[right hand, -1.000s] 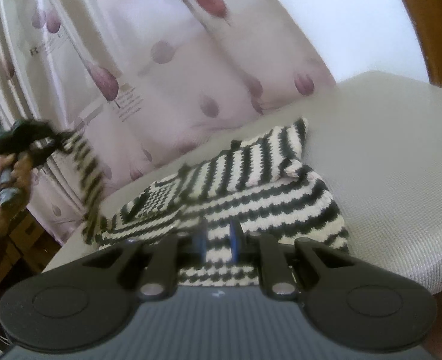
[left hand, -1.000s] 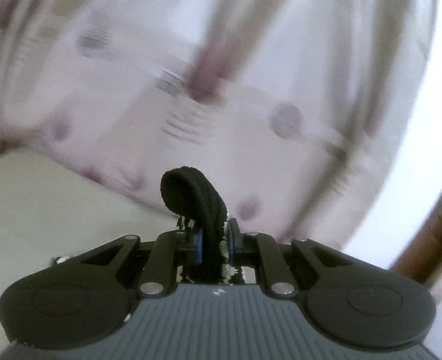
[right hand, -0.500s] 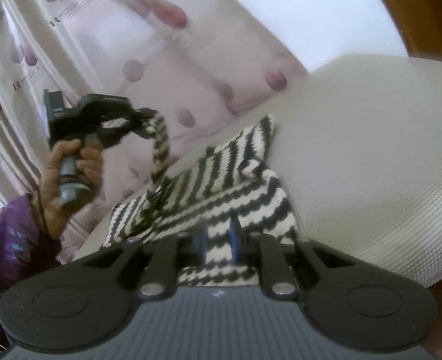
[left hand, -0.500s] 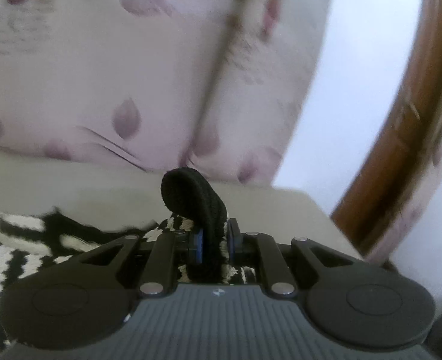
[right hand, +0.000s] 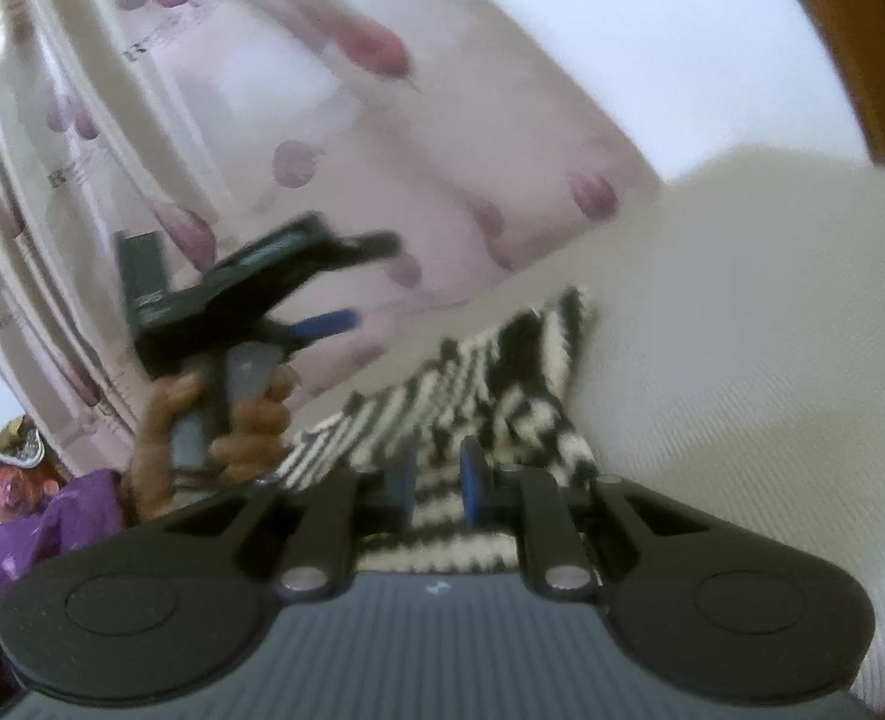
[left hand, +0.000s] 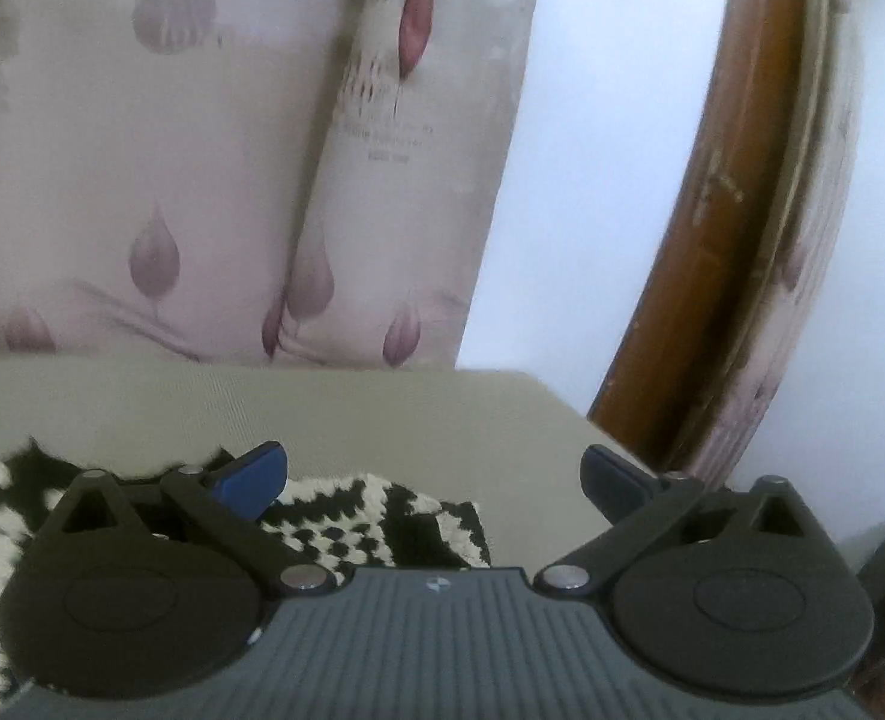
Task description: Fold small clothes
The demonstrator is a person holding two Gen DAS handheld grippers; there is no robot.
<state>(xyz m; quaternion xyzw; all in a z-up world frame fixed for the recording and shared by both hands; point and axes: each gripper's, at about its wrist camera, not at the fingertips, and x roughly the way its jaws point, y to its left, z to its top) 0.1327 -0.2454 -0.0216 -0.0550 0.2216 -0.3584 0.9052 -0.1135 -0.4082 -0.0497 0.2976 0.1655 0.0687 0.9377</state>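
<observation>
A small black-and-white striped knitted garment [left hand: 376, 516] lies on the pale cushion [left hand: 262, 408]. My left gripper [left hand: 433, 477] is open and empty just above its folded-over sleeve end. In the right wrist view the left gripper [right hand: 352, 279] hovers open over the garment [right hand: 502, 360], held by a hand. My right gripper [right hand: 436, 474] is low over the garment's near edge with its jaws nearly closed and a narrow gap between them; I cannot tell whether it pinches any knit.
A pink curtain with purple tulip print [left hand: 202, 180] hangs behind the cushion. A curved brown wooden frame [left hand: 712, 240] stands at the right, past the cushion's corner. The cushion's right part [right hand: 742, 360] is bare.
My left gripper carried the sleeve over onto the garment, then opened and let it go. The sleeve now lies folded on the garment. The right gripper stayed near the front edge.
</observation>
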